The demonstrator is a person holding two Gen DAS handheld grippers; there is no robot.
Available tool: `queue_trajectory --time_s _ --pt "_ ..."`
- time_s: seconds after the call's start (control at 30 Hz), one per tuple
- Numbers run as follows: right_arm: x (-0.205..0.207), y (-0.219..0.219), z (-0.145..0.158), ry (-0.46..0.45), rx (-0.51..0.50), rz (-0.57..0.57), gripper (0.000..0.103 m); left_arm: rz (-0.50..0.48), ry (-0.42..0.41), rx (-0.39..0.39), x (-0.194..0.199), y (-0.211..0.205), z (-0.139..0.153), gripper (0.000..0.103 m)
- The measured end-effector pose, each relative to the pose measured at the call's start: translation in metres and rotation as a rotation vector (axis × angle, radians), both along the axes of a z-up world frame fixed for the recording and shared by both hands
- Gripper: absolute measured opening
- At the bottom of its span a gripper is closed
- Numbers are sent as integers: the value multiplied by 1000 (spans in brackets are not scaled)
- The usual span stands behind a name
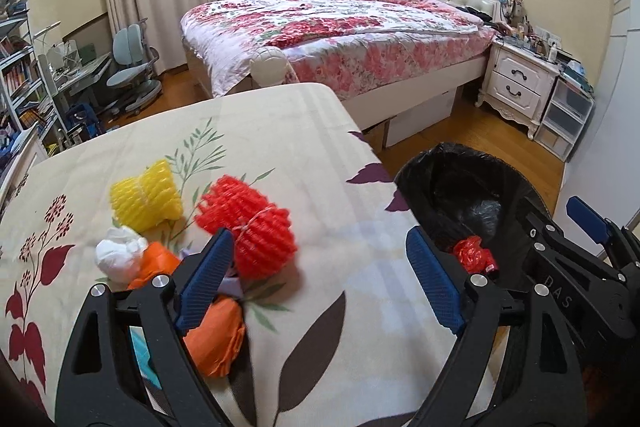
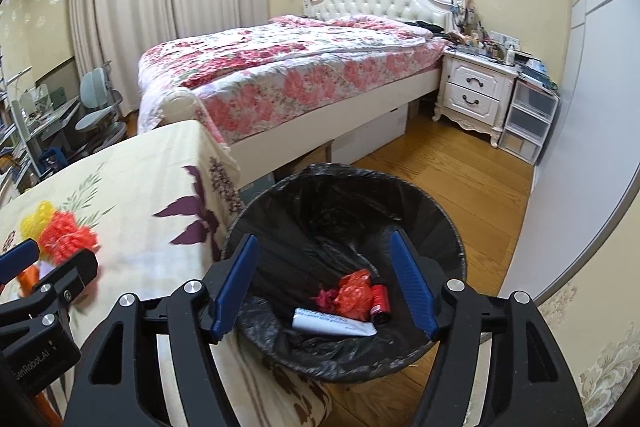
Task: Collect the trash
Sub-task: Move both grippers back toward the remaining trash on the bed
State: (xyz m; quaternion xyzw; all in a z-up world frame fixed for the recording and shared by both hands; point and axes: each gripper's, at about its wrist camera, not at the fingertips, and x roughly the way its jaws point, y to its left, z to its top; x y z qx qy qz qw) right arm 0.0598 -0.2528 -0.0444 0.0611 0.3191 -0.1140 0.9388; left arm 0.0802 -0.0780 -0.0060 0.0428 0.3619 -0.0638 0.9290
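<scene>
Trash split between two places: part already in the bin, part on the table. In the right wrist view, lined waste bin (image 2: 448, 227) at frame centre, black liner folded over the rim to hold it up. At the bottom of the liner: crumpled red plastic wrapper (image 2: 354, 293), white tube (image 2: 334, 327), small red cylinder (image 2: 380, 303), all touching or nearly so. Bin set just beside the table edge, apparently so that items can be carried over in a short move.

Right gripper (image 2: 324, 285) held above the bin mouth, pointing down into it, jaws parted, nothing between the blue pads. Reads as released over the bin.

In the left wrist view, left gripper (image 1: 320, 281) over the floral tablecloth (image 1: 320, 163), jaws spread wide, empty. Remaining pile at lower left of the frame: red foam fruit net (image 1: 256, 227), yellow foam fruit net (image 1: 146, 199) behind it, crumpled white tissue (image 1: 118, 253), orange plastic bag (image 1: 220, 335) partly hidden by the left pad. Wide spread suited to the bulky, springy foam nets. Red net nearest the pads, so the likely next pick.

Risk, as a judgement: light foam likely to spring out of a shallow pinch.
</scene>
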Motion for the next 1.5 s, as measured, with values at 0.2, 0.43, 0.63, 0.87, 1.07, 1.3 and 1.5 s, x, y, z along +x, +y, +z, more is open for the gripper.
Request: queue_trajectory --time_s 0.2,0.43,0.63,0.87,1.07,1.3,1.5 --pt "-10 26 1 8 10 73 66 74 22 -1 -23 38 -5 86" --pt "-16 54 -2 24 9 142 66 185 59 -9 -41 87 -14 86" --pt "-17 74 -5 35 1 192 66 262 89 -8 -49 119 -24 86" --pt "-17 88 -11 55 -5 229 66 297 107 -28 -41 134 -27 86" --pt "-15 92 -13 62 -1 236 66 315 105 -48 -39 143 -27 86" --pt "-14 98 -15 70 -7 251 66 338 106 -56 -44 153 -28 86" --pt "-14 98 -16 71 -10 252 66 366 128 -62 -37 160 -32 86"
